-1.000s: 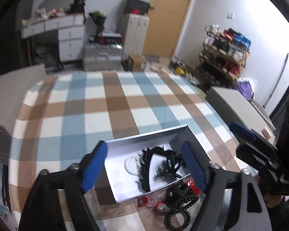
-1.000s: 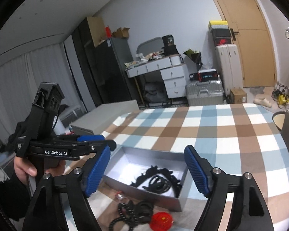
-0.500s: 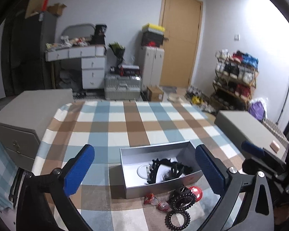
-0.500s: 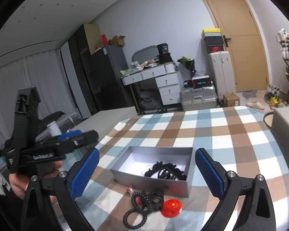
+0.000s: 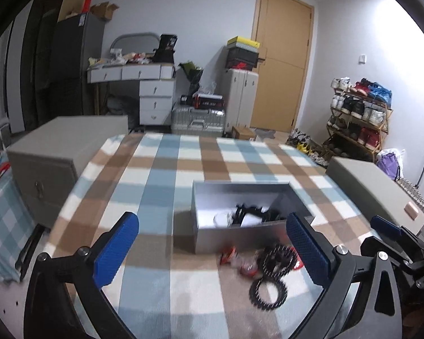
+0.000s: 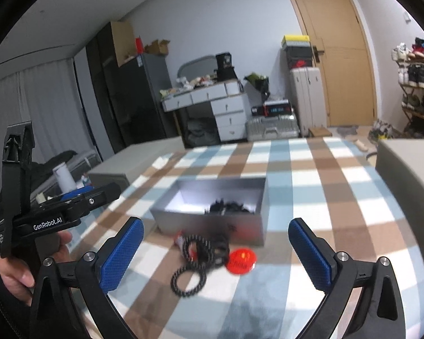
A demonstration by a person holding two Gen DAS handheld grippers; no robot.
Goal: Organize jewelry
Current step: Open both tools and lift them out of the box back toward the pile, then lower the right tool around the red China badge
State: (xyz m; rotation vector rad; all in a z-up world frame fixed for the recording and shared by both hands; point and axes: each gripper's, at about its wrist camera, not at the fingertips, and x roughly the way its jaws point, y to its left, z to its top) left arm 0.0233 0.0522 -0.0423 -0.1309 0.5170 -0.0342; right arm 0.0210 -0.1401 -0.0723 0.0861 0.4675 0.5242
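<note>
One grey box [image 6: 212, 220] stands on the checked surface [image 6: 311, 175], with a tangle of black pieces [image 6: 229, 207] inside, too jumbled to count. Near the box lie two black coil rings [image 6: 188, 278], one black band [image 6: 220, 250], one red disc [image 6: 241, 260] and two small red pieces [image 5: 237, 260]. Two claws show: left [image 5: 212, 250], right [image 6: 216, 254].

A table [image 5: 161, 175] is being covered by a blue, brown and white checked cloth. A grey open box [image 5: 240, 234] is being carried on it, and just in front of the box, black coil rings [image 6: 188, 278], a red disc [image 6: 241, 261] and small red pieces [image 5: 229, 257] are being borne directly on the cloth.
</note>
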